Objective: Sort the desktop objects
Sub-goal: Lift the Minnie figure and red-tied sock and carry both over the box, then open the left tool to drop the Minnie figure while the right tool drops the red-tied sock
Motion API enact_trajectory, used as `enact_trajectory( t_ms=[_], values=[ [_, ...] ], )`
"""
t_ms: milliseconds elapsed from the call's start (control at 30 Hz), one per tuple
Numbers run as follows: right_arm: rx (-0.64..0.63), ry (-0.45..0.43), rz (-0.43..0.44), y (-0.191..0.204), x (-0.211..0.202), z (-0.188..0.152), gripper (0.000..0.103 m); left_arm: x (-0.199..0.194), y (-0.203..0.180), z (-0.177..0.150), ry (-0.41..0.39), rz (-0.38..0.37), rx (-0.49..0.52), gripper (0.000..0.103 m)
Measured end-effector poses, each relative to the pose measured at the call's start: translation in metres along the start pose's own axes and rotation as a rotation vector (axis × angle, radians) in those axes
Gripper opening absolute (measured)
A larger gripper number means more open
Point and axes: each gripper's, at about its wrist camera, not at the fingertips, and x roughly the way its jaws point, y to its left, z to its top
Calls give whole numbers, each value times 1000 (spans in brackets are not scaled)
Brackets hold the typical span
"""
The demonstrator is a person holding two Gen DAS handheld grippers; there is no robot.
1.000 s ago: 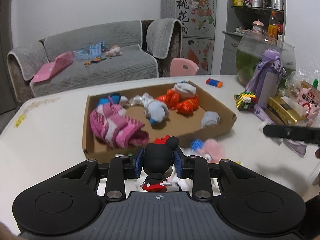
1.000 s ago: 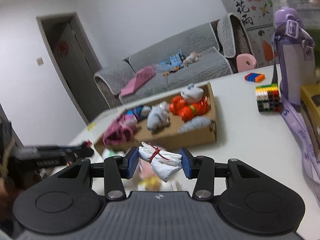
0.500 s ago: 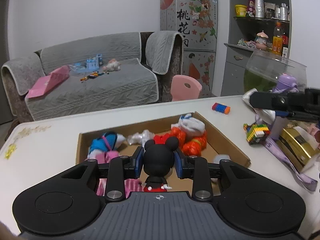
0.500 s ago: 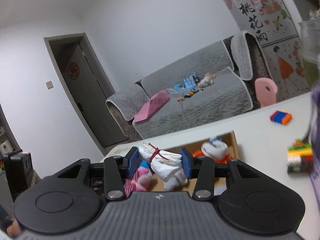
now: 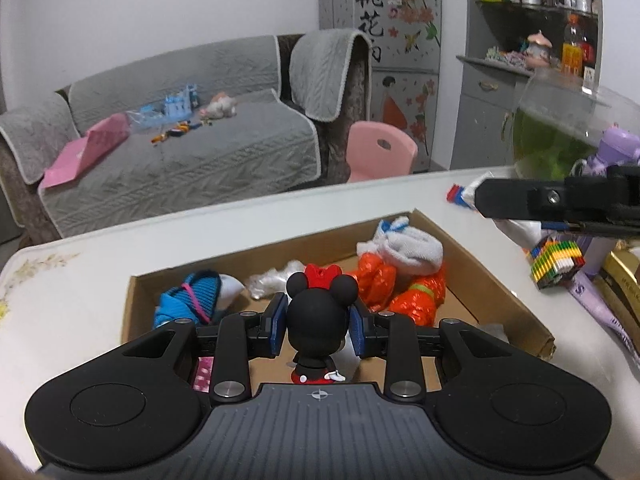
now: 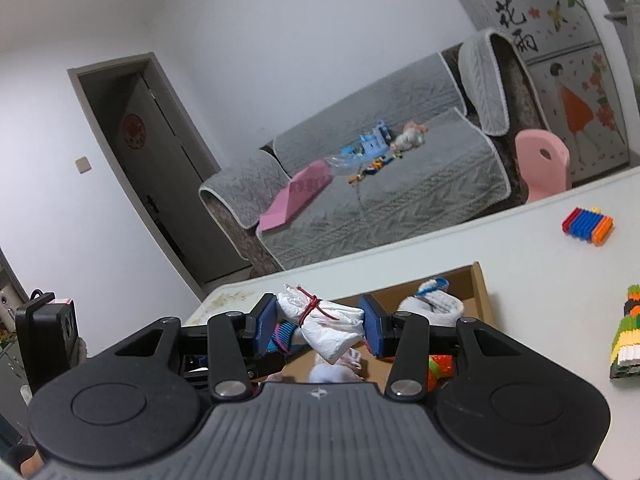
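Background: grey sofa (image 5: 172, 148) holds pink cushion (image 5: 86, 154) and small toys; pink child's chair (image 5: 380, 152) beside it; decorated fridge (image 5: 384, 40) behind; dark door (image 6: 160, 168) left of sofa in right view.

Right gripper (image 6: 320, 326) clamps the white bundle (image 6: 329, 324) above the box (image 6: 478, 292) on the table (image 6: 520, 248).

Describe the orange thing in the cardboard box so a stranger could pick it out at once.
Find the white table and the shallow cardboard box on it. Toward the box's right side lies a shiny orange bundle, crinkled like foil or plastic, with a yellowish band. A white rolled sock rests against its top, and nothing else in the box is orange or glossy.
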Motion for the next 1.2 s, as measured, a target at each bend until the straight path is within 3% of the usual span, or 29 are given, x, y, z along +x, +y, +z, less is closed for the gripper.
enact_trajectory(
  t_ms=[367,800,1200],
  values=[
    [-31,91,-111,-4,15,-11,42,15,-38,-15,61,-42,74,38],
    [-10,167,-107,-13,31,-17,42,29,-49,-20,105,-45,94,38],
    [-41,206,-125,-12,39,-27,46,14,-41,-25,91,-29,89,42]
  ],
)
